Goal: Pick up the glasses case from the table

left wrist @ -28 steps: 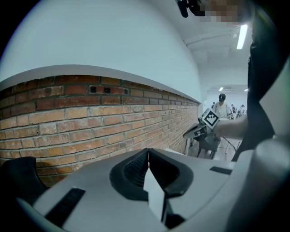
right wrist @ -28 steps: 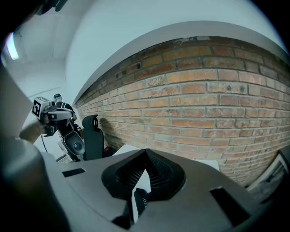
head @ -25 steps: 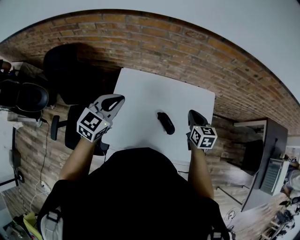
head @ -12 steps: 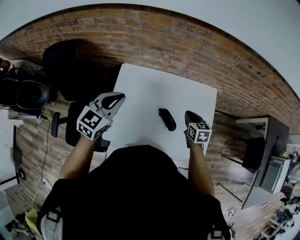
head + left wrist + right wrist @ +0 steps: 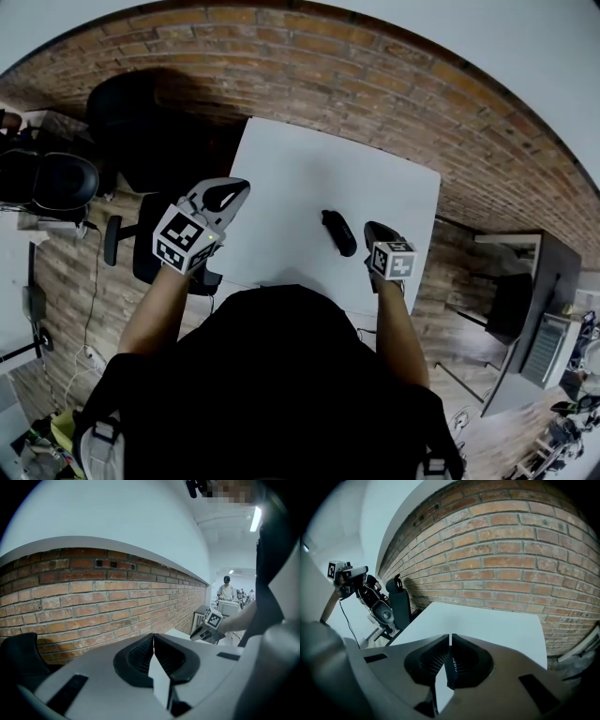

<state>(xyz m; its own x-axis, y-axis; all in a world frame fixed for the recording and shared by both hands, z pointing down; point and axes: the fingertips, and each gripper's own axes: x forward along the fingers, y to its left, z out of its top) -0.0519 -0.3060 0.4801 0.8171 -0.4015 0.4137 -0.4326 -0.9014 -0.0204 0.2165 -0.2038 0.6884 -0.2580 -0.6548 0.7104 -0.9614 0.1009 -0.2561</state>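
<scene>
Glasses case on the counter, not gripped by either gripper.

Dark glasses case (image 5: pixel 338 232) lies flat on the white counter (image 5: pixel 291 169), toward its near-right part. Right gripper (image 5: pixel 375 231) is just beside the case on its right, not touching. Its fingers are nearly together and just starting to open, a hairline gap with nothing in it. Left gripper (image 5: pixel 230 194) is over the counter's left edge, well apart from the case, fingers closed and empty.

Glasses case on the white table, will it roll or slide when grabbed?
The glasses case looks dark, elongated and rounded, so it is probably a rigid shell that could rock sideways. It lies on the smooth white table, so a nudge may well slide it.
</scene>
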